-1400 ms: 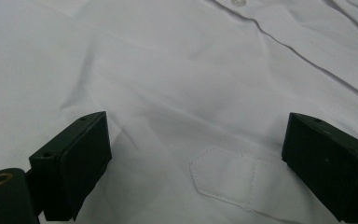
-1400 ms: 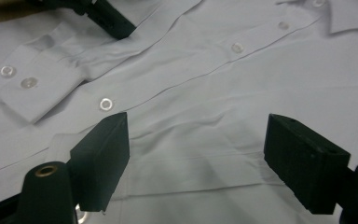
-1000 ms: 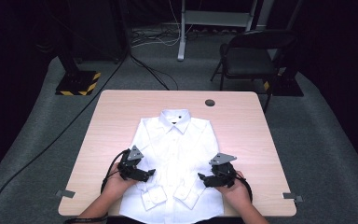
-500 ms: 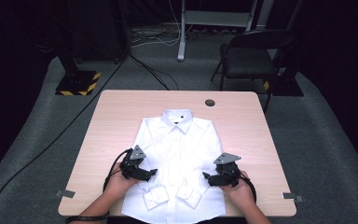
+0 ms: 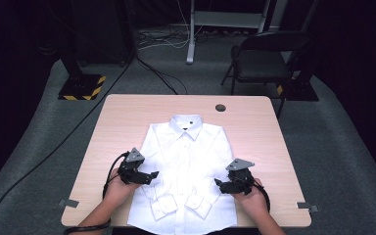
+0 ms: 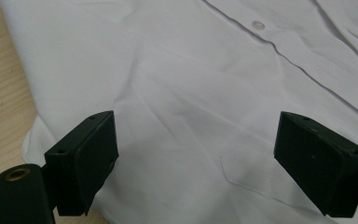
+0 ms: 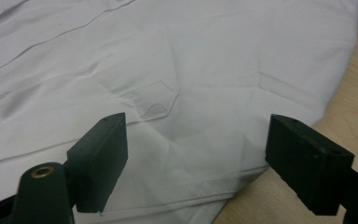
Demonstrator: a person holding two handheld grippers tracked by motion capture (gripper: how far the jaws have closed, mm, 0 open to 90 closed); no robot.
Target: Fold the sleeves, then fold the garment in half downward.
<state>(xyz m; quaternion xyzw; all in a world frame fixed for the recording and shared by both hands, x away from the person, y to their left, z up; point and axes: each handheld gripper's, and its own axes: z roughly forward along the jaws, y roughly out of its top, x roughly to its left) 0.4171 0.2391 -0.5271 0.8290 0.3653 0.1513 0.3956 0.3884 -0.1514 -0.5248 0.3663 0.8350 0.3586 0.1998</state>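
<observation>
Shirt position: the white shirt (image 5: 188, 166) lies flat and face up in the middle of the worktop (image 5: 254, 127), collar (image 5: 186, 122) at the far side, hem at the near edge, both sleeves folded in so that the cuffs (image 5: 178, 205) rest on the lower front.
Long axis: it runs from the person straight away, collar to hem (so each side seam runs along this same line).
Left hand-held gripper (image 5: 149, 175): it sits at the shirt's left side seam, low, and points inward toward the button line; its jaws have just been closing a little but stand wide, with cloth under them and nothing pinched.
Right hand-held gripper (image 5: 221, 184): it sits at the right side seam, about the same height, pointing inward too; jaws wide, holding nothing, the shirt edge and bare wood just under them.
Which is nearer: both seem equally near, each to its own side; the shirt lies between them.
Likely next move: each one probably needs to go down and take its own edge.
Writing: no brand, label or readable text can be seen; only a small dark mark inside the collar, too small to read.
</observation>
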